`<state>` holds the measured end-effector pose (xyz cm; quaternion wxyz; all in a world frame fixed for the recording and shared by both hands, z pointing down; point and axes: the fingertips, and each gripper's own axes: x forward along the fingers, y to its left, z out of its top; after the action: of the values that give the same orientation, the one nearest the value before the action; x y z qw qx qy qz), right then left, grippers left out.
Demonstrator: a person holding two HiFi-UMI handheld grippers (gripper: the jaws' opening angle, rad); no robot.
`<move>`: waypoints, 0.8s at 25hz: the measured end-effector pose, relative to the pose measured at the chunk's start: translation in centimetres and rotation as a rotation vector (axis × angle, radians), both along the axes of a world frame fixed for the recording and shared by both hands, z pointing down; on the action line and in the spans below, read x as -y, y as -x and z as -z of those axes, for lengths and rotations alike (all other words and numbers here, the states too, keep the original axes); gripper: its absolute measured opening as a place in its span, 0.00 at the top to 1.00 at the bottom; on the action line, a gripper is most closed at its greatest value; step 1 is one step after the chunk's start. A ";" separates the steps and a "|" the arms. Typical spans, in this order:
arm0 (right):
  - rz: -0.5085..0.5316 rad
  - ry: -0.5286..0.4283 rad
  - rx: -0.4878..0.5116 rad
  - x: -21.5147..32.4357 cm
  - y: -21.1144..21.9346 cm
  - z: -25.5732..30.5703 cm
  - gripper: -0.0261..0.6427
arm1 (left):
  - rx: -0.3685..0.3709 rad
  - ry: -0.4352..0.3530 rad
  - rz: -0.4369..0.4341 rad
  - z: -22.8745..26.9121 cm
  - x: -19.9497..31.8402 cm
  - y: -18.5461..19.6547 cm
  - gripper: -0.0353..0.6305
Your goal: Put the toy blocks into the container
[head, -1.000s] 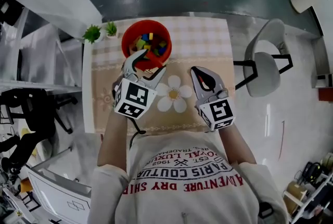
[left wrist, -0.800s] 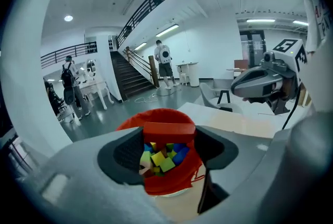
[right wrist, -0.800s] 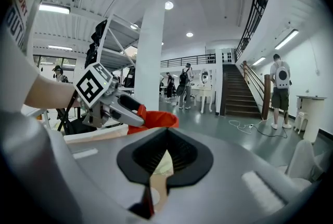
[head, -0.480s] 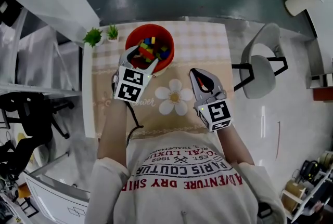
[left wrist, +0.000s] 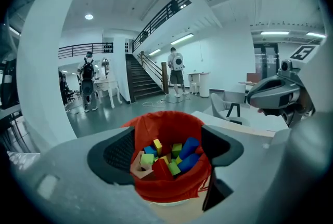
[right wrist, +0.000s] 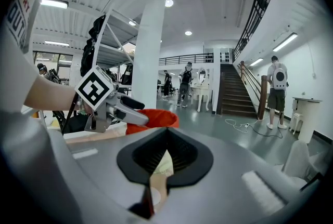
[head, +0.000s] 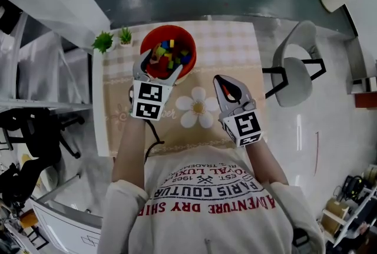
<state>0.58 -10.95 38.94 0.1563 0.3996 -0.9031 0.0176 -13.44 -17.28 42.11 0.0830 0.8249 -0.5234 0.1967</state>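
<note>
A red container (head: 143,46) stands at the table's far side, and several coloured toy blocks (head: 171,52) lie inside it. My left gripper (head: 159,68) hovers over the container's near rim. Its jaws have just been opening and now stand wide, with nothing between the pads. In the left gripper view the container (left wrist: 167,190) sits below the open left gripper (left wrist: 166,153), with yellow, green, blue, red and tan blocks (left wrist: 171,158) piled inside. My right gripper (head: 222,83) rests over the tablecloth to the right, shut and holding nothing. In its own view the right gripper (right wrist: 158,166) has its pads together, and the container (right wrist: 158,117) lies ahead to the left.
The table (head: 235,49) carries a checked cloth with a white flower print (head: 199,106). Two small potted plants (head: 105,42) stand at its far left corner. A grey chair (head: 297,73) is at the right of the table. A white shelf unit (head: 53,5) is at the left.
My left gripper has moved forward over the container's near rim, rolled a little, and its jaws stand wider. The right gripper has stayed in place.
</note>
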 end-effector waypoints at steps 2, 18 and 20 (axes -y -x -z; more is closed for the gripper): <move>-0.009 0.002 0.005 -0.1 -0.4 -0.1 0.96 | -0.012 -0.014 -0.017 0.7 -0.3 -0.8 0.35; -0.130 0.060 0.015 -0.4 -10.8 -2.5 0.96 | -0.062 -0.049 -0.299 0.4 -3.9 -18.3 0.35; -0.133 0.069 0.015 -0.4 -11.9 -3.0 0.96 | -0.048 0.004 -0.321 -1.7 -4.4 -20.0 0.35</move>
<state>12.50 -10.54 41.95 0.1617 0.4530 -0.8745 0.0623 6.56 -12.88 43.83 0.0645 0.9023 -0.3822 0.1887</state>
